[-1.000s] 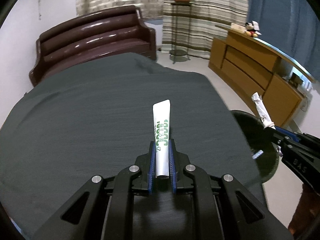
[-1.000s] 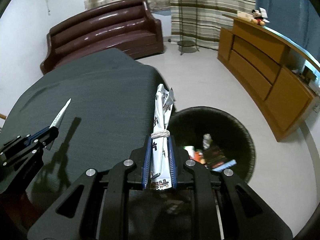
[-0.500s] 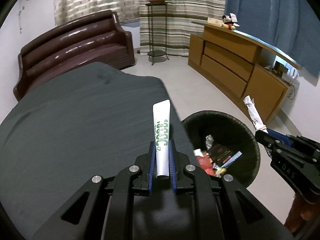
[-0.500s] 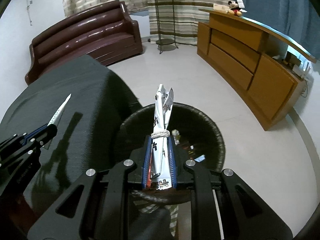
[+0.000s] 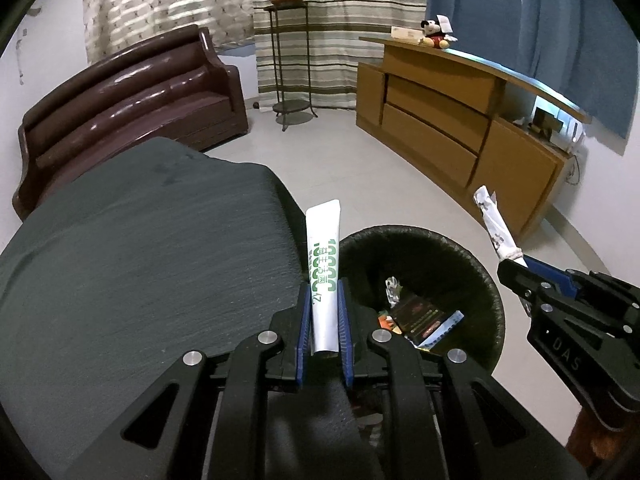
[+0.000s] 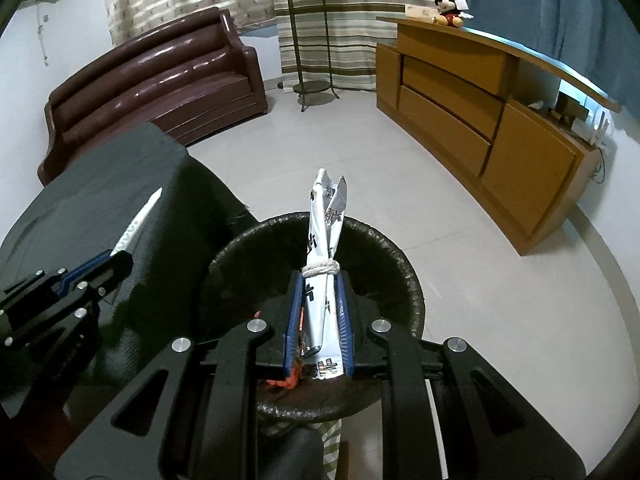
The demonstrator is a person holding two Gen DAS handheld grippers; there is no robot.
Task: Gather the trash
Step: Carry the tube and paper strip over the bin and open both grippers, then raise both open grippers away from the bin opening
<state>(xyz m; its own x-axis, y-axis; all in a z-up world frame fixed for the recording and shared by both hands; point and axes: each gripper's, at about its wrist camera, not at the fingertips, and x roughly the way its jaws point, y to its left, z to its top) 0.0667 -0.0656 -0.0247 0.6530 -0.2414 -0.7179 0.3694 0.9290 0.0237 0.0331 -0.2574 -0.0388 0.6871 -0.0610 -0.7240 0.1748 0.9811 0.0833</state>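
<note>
1. Left of frame: the dark table (image 5: 140, 264) has slid aside since a second ago; both claws now sit by the bin.
2. Centre: left claw (image 5: 324, 320) clamped on the tube (image 5: 323, 280), at the bin's (image 5: 472, 256) left rim, not yet over the opening.
3. Right claw (image 6: 318, 316) clamped on the tied wrapper (image 6: 324, 240), directly over the bin; release looks due.
4. Lower right: earlier trash lies in the bin. Nothing obstructs the drop.

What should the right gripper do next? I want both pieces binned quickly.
Probably open the right gripper: it is shut on the tied wrapper, which hangs over the black bin, so it should drop inside.
</note>
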